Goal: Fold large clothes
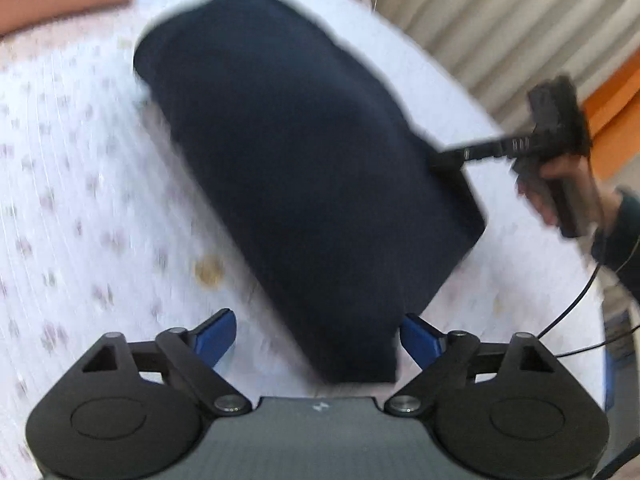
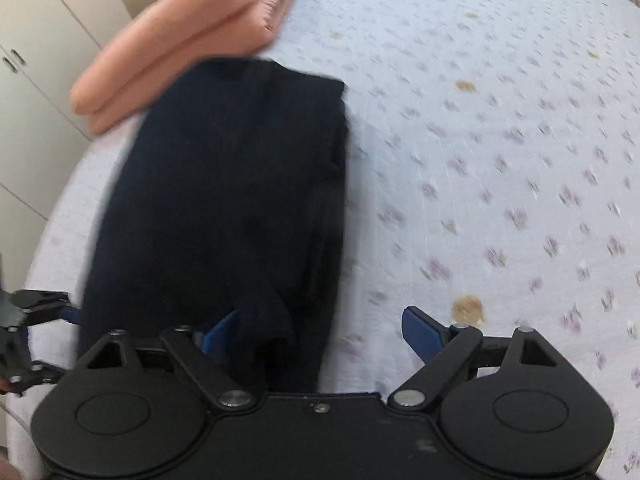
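Note:
A dark navy garment (image 1: pixel 296 168), folded into a thick oblong, lies on the flowered white bedspread (image 1: pixel 72 184). It also shows in the right wrist view (image 2: pixel 224 208). My left gripper (image 1: pixel 318 338) is open, its blue pads (image 1: pixel 216 336) either side of the garment's near end, holding nothing. My right gripper (image 2: pixel 316 336) is open above the garment's near edge; a cloth fold lies over its left pad (image 2: pixel 224 330). The right gripper also shows in the left wrist view (image 1: pixel 448 160), at the garment's right edge. The left gripper shows in the right wrist view (image 2: pixel 36 320).
A folded peach blanket (image 2: pixel 188 32) lies at the bed's far end beside the garment. Cream wardrobe doors (image 2: pixel 36 92) stand past the bed edge. A brown stain (image 2: pixel 466 308) marks the bedspread. A black cable (image 1: pixel 576 304) hangs from the right hand.

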